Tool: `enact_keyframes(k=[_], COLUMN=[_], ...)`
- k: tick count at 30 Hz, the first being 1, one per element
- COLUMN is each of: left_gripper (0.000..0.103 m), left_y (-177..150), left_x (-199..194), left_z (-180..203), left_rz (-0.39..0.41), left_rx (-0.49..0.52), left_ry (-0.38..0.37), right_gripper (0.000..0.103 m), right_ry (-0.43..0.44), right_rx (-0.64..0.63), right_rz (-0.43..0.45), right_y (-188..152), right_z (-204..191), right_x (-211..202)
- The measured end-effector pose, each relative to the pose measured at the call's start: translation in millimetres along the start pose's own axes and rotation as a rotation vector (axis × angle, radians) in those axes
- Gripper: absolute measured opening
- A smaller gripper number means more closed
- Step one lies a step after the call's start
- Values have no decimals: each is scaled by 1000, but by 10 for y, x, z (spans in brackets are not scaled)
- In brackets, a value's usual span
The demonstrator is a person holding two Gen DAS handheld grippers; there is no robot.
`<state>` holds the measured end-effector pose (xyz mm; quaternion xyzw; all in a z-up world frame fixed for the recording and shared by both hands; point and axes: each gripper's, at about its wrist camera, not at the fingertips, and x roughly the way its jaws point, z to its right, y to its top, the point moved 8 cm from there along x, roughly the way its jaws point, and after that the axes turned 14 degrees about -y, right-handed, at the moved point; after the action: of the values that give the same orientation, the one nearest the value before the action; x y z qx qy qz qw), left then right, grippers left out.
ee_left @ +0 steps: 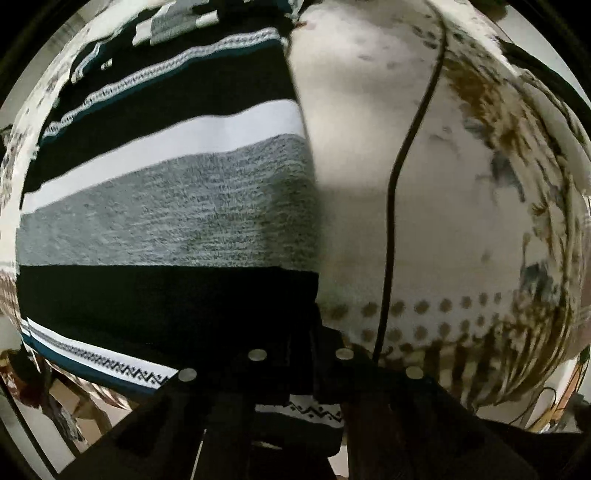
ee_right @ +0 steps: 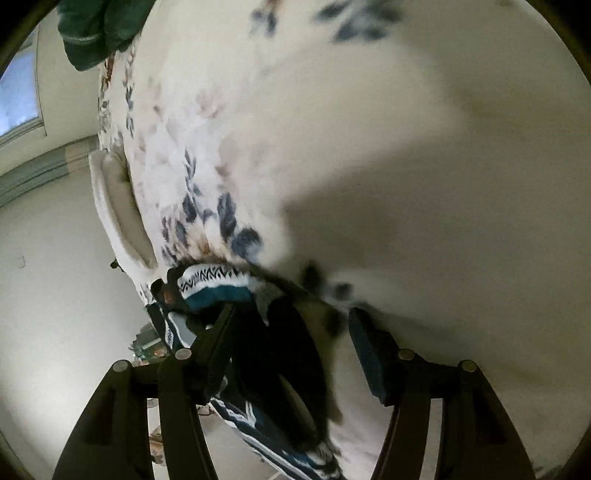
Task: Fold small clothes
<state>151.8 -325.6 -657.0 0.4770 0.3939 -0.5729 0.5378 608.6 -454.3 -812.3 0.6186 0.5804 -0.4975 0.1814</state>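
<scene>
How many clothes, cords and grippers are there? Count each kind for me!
Striped clothes: 1, the striped sweater
Green clothes: 1, the green garment
Cords: 1, the black cord
Grippers: 2, the left gripper and the right gripper
Total: 5

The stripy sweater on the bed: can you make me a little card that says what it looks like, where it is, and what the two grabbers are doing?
thing: stripy sweater, black, white and grey bands with zigzag trim
where: lying on a white flowery bedcover
also there: thin black cable across the cover
left gripper: closed at the sweater's edge; a grip on cloth cannot be confirmed
right gripper: open, dark folded cloth between its fingers, not pinched
far corner: something dark green, too blurred to name
</scene>
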Motion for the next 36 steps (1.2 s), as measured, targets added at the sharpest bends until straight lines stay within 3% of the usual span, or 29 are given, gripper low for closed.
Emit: enact_keyframes(k=[1, 2, 6, 9, 12, 19, 25, 29, 33, 36], left_gripper=[4, 4, 4, 3, 3, 3, 3, 3, 3, 3], left_y=[4, -18, -26, -66, -34, -46, -130, -273, -432, -549], left_x=[-34, -69, -169, -292, -500, -1391, -1951, -2179, -2177, -2018], left_z=[-3, -54, -62, -134, -266, -1009, -1793, -2372, -3047, -3536], left_rz=[4, 6, 17, 20, 42, 182, 283, 334, 353, 352], left_rx=[5, 7, 31, 36, 14, -214, -344, -415, -521, -574], left_ry=[-3, -6, -23, -43, -51, -122, -167, -191, -247, -261], right_gripper=[14, 7, 5, 6, 6, 6, 6, 6, 6, 6], right_ry=[-33, -66, -242, -281, -339, -325, -364, -398, -488, -583], right_rx=[-21, -38, -166, -135, -201, -247, -328, -374, -444, -510], right_rz=[30, 39, 145, 131, 134, 144, 191, 218, 238, 250], right_y=[2, -8, -59, -39, -129, -417, -799, -1053, -1290, -1407], right_z=[-23, -40, -136, -61, -257, -931, -2076, -2889, -3853, -4466], right_x=[-9, 7, -245, -294, -333, -720, -877, -742, -207, 433])
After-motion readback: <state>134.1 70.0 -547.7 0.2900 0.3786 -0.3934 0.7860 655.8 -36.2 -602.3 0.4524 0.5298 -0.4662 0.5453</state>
